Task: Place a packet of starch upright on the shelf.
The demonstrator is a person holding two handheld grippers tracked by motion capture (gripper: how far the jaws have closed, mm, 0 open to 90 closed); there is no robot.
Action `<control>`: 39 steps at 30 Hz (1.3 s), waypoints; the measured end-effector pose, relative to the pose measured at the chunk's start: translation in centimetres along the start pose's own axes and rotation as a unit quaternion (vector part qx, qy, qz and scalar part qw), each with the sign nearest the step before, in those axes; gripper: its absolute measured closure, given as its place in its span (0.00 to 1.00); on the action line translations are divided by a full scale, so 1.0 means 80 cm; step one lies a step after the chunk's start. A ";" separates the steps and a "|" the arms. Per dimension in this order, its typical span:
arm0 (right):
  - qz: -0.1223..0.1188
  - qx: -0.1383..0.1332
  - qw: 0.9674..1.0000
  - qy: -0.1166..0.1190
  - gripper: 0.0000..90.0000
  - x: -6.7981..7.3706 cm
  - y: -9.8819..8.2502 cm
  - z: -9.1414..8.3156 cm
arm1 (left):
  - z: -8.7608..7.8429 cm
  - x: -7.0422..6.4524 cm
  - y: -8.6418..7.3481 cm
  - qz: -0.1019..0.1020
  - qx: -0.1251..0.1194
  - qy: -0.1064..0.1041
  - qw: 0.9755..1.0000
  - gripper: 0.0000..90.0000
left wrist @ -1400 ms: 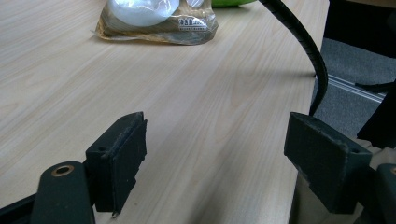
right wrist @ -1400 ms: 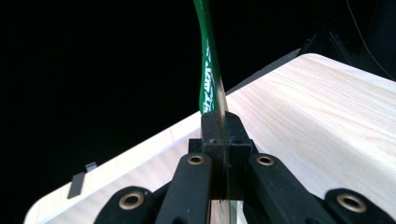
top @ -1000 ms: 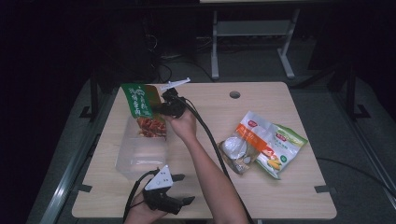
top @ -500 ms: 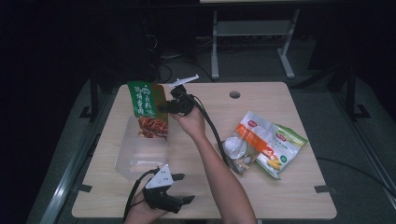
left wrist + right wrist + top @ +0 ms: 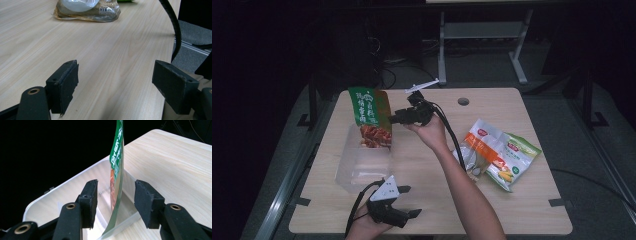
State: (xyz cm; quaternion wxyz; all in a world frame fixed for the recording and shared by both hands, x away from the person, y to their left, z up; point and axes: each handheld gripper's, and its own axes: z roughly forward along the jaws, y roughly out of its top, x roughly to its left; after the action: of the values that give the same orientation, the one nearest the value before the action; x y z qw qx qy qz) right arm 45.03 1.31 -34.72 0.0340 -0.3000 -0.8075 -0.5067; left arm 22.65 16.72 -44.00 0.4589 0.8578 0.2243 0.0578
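Raised since earlier, green foil snack pouch (image 5: 369,116) stands between open right claw (image 5: 393,120) jaws, over clear plastic tub (image 5: 362,167) on light wooden desk (image 5: 512,210); left claw (image 5: 409,214) open, empty, near edge; dark room.

Layout: wooden table (image 5: 422,165), bin left, packets right.
Green snack packet (image 5: 371,117) stands in the clear plastic bin's (image 5: 357,172) far end; orange, green and clear snack packets (image 5: 497,152) lie together, well right.

Dim room, grey floor (image 5: 592,165)
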 end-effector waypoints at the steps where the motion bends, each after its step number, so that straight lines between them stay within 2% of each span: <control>1: -0.002 0.000 1.000 -0.001 0.58 0.000 -0.002 -0.003 | 0.000 0.000 0.000 0.000 0.000 0.000 1.000 0.23; 10: 0.003 -0.002 1.000 0.001 0.55 -0.003 -0.019 -0.037 | 0.002 -0.001 0.000 0.003 0.003 0.000 1.000 0.23; 12: 0.003 -0.002 1.000 0.000 0.55 -0.005 -0.030 -0.053 | 0.003 -0.001 0.000 0.003 0.004 0.000 1.000 0.23; 20: 0.006 -0.001 1.000 -0.010 0.52 -0.008 -0.058 -0.092 | 0.007 -0.001 0.000 0.003 0.010 0.000 1.000 0.23; 22: 0.003 0.001 1.000 -0.011 0.52 -0.008 -0.061 -0.097 | 0.008 -0.001 0.000 0.005 0.010 0.000 1.000 0.23; 23: -0.002 0.003 1.000 -0.016 0.52 -0.006 -0.069 -0.107 | 0.009 -0.002 0.000 0.001 0.006 0.000 1.000 0.23; 29: -0.007 0.011 1.000 -0.022 0.51 -0.002 -0.089 -0.124 | 0.010 -0.002 0.000 0.004 0.011 0.000 1.000 0.23; 30: -0.002 0.014 1.000 -0.021 0.50 -0.002 -0.100 -0.132 | 0.010 -0.001 0.000 0.005 0.010 0.000 1.000 0.23; 39: 0.013 0.017 1.000 -0.021 0.48 -0.004 -0.137 -0.154 | 0.010 0.001 0.000 0.005 0.010 0.002 1.000 0.23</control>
State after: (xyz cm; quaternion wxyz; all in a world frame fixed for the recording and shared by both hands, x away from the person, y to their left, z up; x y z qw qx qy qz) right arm 36.52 -12.49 -37.63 0.0283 -0.3205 -0.8127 -0.4858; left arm 22.98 16.13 -44.50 0.4499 0.8632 0.2212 0.0595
